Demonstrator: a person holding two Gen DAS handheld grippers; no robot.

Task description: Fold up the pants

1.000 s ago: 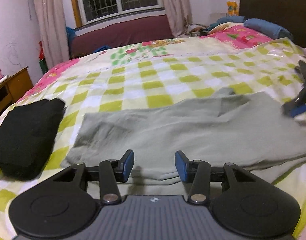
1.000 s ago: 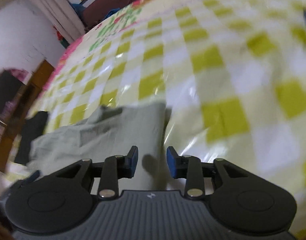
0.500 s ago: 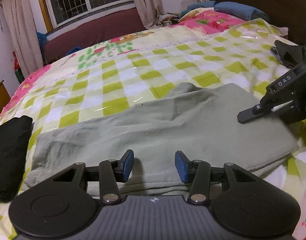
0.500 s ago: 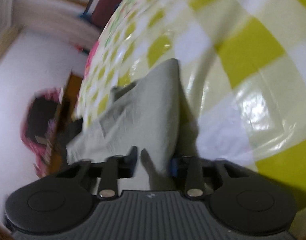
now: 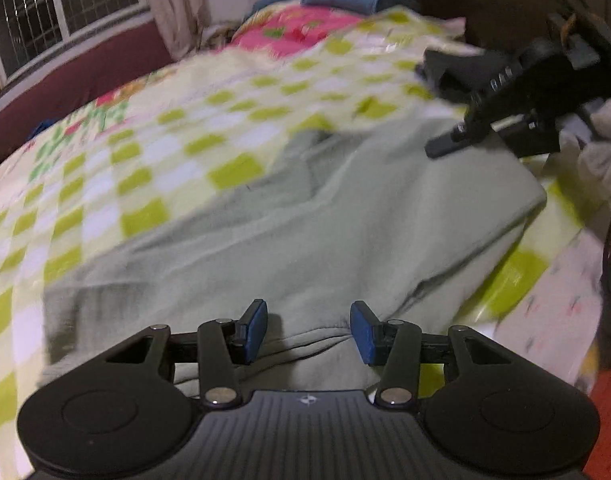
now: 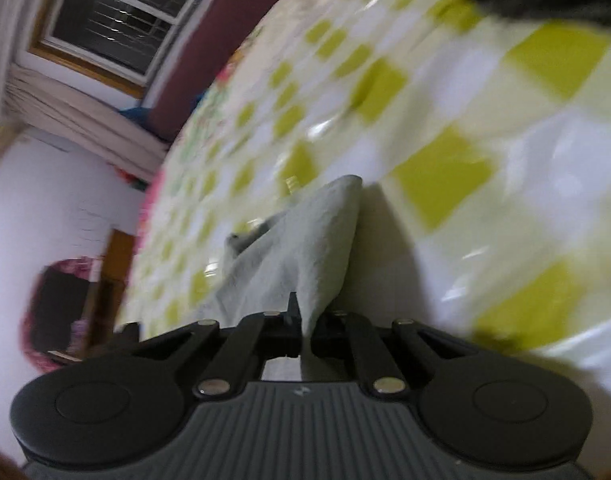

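The left claw (image 5: 308, 330) points forward and slightly down, its blue-padded fingers (image 5: 254, 330) spread wide apart. The right claw (image 6: 305, 330) is tilted sideways with its fingers pressed together.

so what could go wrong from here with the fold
The right hand-held gripper pinches only a thin corner of the pants, so the cloth may slip out mid-fold. The left hand-held gripper is open above the near edge, gripping nothing, so that side could drag or bunch.

Pale letters sit on the side of the right claw (image 5: 501, 80) in the left wrist view, too blurred to read. Nothing else carries any legible text, number or sign.
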